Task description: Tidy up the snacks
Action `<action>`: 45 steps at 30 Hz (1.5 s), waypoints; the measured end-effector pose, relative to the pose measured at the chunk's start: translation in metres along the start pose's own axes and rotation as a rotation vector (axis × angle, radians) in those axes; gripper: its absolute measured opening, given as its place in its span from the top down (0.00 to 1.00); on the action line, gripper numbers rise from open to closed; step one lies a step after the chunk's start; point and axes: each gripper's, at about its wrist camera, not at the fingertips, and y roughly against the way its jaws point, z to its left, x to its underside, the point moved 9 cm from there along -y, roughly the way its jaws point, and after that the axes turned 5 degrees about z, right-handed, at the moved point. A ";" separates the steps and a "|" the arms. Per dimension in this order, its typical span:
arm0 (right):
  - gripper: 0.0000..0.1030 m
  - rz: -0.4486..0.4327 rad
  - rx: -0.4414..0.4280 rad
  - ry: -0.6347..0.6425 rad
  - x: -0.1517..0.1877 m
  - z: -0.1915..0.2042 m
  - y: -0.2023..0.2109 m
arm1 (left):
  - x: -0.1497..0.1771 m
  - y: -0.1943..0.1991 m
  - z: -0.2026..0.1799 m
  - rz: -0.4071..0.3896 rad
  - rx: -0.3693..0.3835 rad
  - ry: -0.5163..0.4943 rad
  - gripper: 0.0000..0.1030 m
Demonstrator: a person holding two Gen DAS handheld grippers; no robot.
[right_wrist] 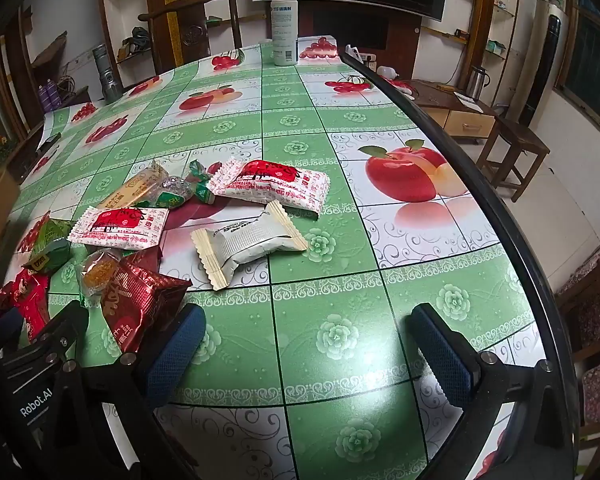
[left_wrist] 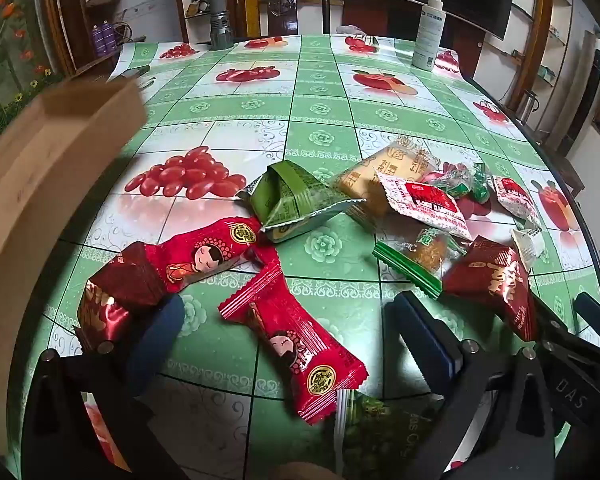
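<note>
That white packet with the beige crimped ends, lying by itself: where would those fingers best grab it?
Probably across its puffy middle. The white packet lies flat and apart from the other snacks, its long axis running diagonally between the two crimped ends. The open right gripper is nearest; coming down from above, one of the fingers on each long side, should pinch it without nudging neighbours.

Lying on the desk are two bright red figure-printed candy wrappers, two white-and-red sachets, two dark red foil packets, one white cream-edged pillow pack, one folded green packet, and one white spray bottle is standing.
</note>
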 end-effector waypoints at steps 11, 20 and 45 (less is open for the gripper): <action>0.00 0.000 -0.004 0.006 -0.001 0.001 -0.001 | 0.000 0.000 0.000 0.000 -0.001 -0.001 0.00; 0.00 0.000 -0.005 0.010 0.002 0.002 0.001 | 0.000 0.000 0.000 0.000 -0.002 -0.001 0.00; 0.00 0.000 -0.005 0.011 0.002 0.002 0.001 | 0.013 0.008 -0.002 -0.002 0.002 -0.003 0.00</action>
